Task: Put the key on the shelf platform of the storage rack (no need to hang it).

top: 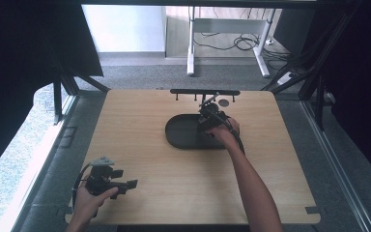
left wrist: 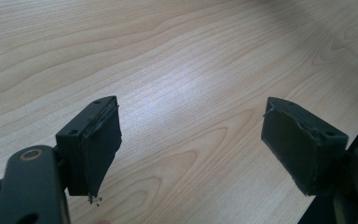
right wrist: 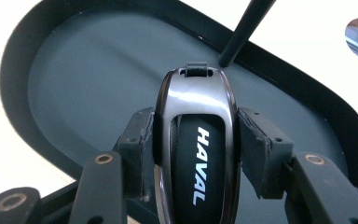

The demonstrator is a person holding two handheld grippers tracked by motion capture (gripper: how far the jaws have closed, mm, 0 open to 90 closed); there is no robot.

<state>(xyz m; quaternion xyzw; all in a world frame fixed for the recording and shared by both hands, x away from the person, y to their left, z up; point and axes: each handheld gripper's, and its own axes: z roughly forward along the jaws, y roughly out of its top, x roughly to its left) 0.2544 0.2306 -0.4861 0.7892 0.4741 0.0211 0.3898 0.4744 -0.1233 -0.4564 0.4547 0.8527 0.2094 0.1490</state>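
Pale wood-grain table (top: pixel 140 145) fills the middle of the high view, with grey carpet around it and a white desk frame standing on the far side. A black oval tray (top: pixel 183 133) lies on the table a little right of centre, toward the far edge. Beyond it, along the far edge, runs a black bar (top: pixel 205 92) with short pegs hanging under it, and a small round disc (top: pixel 224 103) rests on the wood just near the tray's far right.

Over the right part of the tray the right gripper (top: pixel 207 117) is held in the person's right hand (top: pixel 221 131). In the right gripper view its jaws are closed tight on the two sides of a glossy black car key fob (right wrist: pixel 196 135) lettered HAVAL, which sits upright between the pads above the tray's dark floor (right wrist: pixel 98 79). A thin black rod (right wrist: pixel 244 32) slants in from the top of that view, its tip near the fob's top loop.

At the near left corner the left gripper (top: pixel 125 186) rests low over bare wood in the left hand (top: pixel 89 200), well apart from the tray. In the left gripper view its jaws stand wide open with nothing between the pads (left wrist: pixel 100 140)
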